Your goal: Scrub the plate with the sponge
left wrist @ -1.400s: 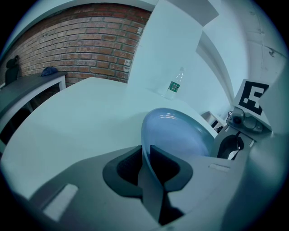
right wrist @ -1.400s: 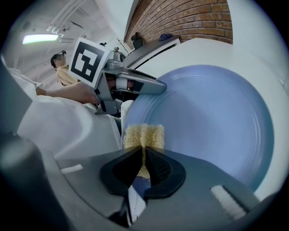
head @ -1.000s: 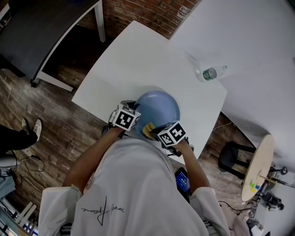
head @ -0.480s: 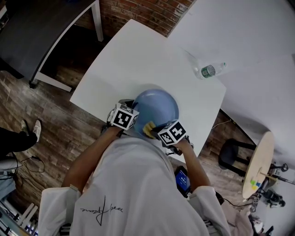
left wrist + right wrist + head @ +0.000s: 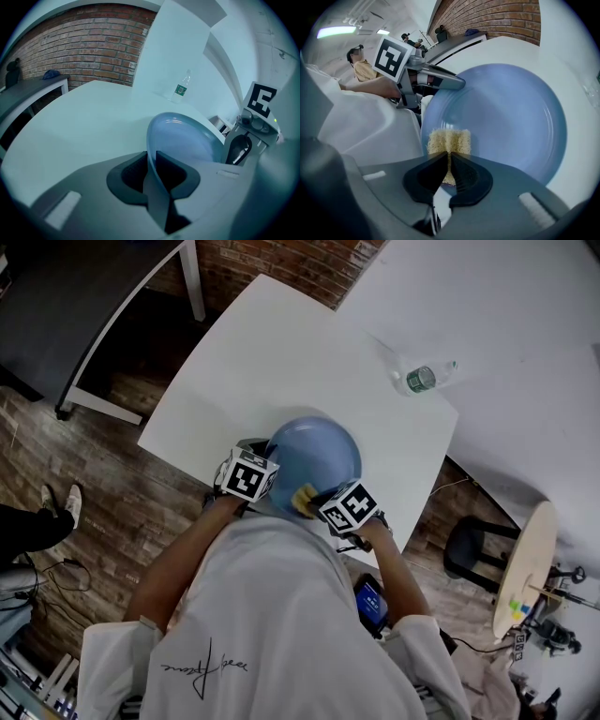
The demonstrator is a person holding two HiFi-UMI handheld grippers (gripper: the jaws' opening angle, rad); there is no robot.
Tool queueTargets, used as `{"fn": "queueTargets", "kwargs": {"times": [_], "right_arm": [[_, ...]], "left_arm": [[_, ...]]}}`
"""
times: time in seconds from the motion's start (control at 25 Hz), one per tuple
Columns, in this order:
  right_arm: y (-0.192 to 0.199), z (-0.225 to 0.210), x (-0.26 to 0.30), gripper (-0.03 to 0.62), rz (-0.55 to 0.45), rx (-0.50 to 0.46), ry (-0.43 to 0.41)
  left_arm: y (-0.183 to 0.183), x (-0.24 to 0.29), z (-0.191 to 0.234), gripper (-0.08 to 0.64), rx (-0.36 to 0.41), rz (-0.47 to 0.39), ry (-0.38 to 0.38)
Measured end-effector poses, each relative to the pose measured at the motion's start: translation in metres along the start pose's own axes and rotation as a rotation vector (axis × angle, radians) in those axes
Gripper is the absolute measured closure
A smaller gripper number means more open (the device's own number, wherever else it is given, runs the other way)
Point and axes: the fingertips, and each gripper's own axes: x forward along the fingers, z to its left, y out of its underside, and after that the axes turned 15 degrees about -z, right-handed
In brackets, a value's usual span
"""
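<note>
From the head view, the blue plate (image 5: 317, 448) is sitting at the near edge of the white tabletop (image 5: 262, 352), well apart from the water bottle (image 5: 419, 379) lying at the far side. The left tongs (image 5: 270, 476) are meeting its left rim, and the right tongs (image 5: 309, 499) are bringing the yellow sponge (image 5: 302, 496) onto its near rim.

In the left gripper view, the left tongs (image 5: 151, 158) are clenching the plate's rim, with one pad on each face. The plate appears to be tipped up rather than lying flat.

In the right gripper view, the right tongs (image 5: 449, 159) are squeezing the sponge (image 5: 449, 140) tight, and its frayed end is pressing on the plate's inner face near the lower left rim (most of the face looks unswept from here).

To scrub well, the sponge should probably be worked in overlapping strokes from this rim towards the centre. Its flat end should stay against the surface, so that the hard tips of the tongs never scrape the plate. The left grip should hold firm against that push, or the plate may twist or slip off the tabletop's edge.
</note>
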Motion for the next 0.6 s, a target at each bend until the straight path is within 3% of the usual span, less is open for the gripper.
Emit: {"fn": "queueTargets", "kwargs": {"times": [0.6], "right_arm": [[0.010, -0.020, -0.014, 0.561, 0.035, -0.030, 0.074]], "left_arm": [[0.000, -0.001, -0.001, 0.488, 0.001, 0.003, -0.001]]}}
